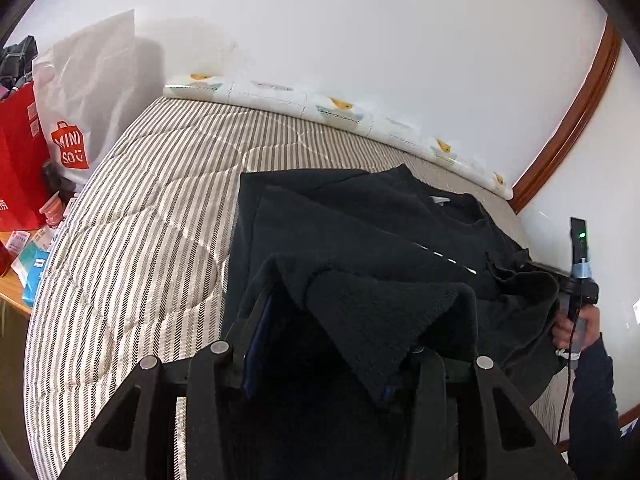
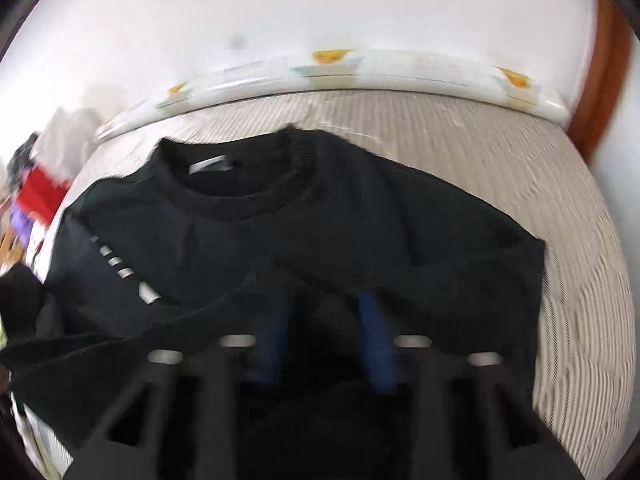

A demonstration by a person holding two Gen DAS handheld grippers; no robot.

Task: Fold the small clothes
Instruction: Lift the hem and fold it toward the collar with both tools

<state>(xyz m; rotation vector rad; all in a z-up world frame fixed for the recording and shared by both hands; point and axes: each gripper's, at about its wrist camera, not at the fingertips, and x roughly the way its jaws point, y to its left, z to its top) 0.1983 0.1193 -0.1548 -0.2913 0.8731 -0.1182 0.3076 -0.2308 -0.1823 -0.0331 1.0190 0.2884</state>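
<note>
On the striped mattress (image 1: 132,216) lies the black sweater (image 1: 360,220), collar toward 12 o'clock in the right wrist view. Left gripper (image 1: 360,320) is clenched on a raised fold of its hem. Right gripper (image 2: 328,320) sits over the sweater's lower edge; blurred, grip cannot be told. White shopping bag (image 1: 80,92) at 9 o'clock.

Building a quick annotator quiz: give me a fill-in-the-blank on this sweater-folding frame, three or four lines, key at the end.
1. The sweater being folded is ____ in colour.
2. It lies on a bed cover patterned with ____.
3. The white shopping bag stands beside a ____ bag.
4. Cloth is draped over the left gripper, which hides whether its jaws are ____ or shut.

Missing words: black; stripes; red; open
</note>
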